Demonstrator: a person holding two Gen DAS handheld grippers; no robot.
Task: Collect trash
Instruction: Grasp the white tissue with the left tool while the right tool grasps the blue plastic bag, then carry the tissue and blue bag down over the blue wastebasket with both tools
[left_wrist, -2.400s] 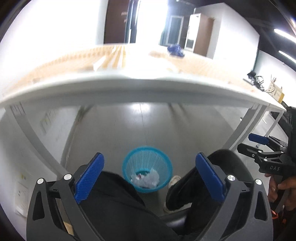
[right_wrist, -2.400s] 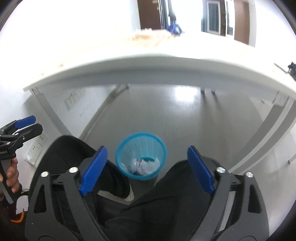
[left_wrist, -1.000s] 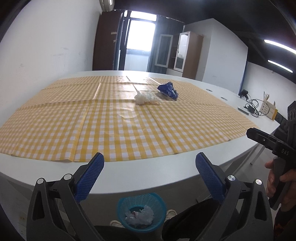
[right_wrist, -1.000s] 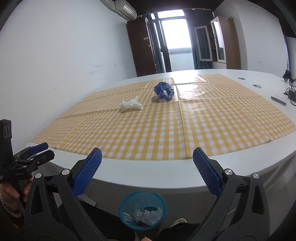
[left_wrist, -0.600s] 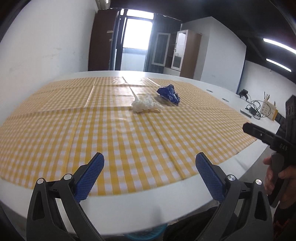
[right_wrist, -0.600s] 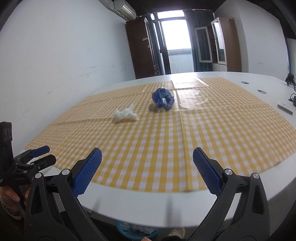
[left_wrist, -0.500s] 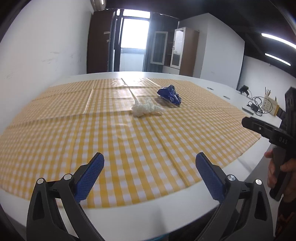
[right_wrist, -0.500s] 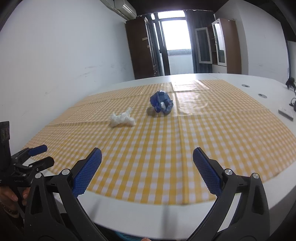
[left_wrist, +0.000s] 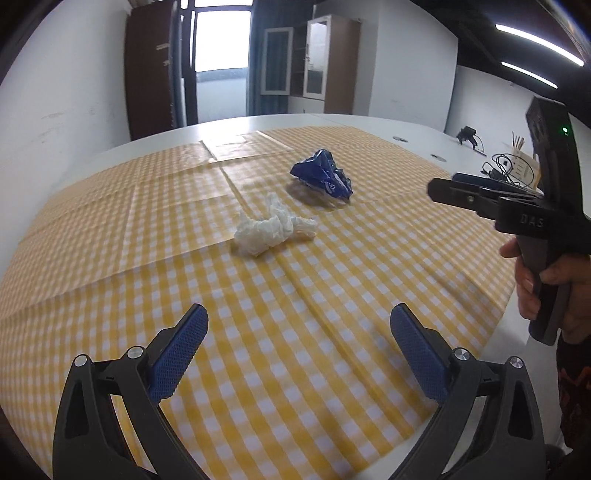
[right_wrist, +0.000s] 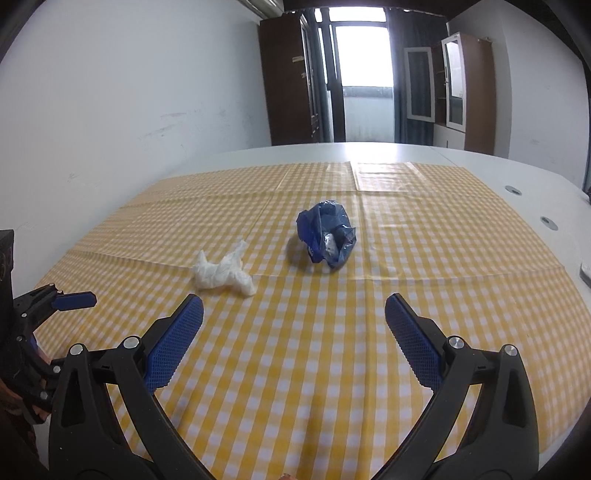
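Both grippers are hovering over the yellow checkered tablecloth (right_wrist: 424, 258), nothing in either. Left gripper (left_wrist: 299, 350) is spread wide, right gripper (right_wrist: 293, 332) likewise released. Crumpled white tissue (right_wrist: 223, 275) and crumpled blue wrapper (right_wrist: 327, 232) are lying near each other mid-table, ahead of both grippers, apart from them.

The left gripper (right_wrist: 55, 301) is running off the right wrist view's left edge. The hand (left_wrist: 554, 284) holding the right gripper (left_wrist: 454, 190) is being cropped at the picture's edge. Desk clutter (left_wrist: 506, 162) beyond is perhaps cables, too small to tell.
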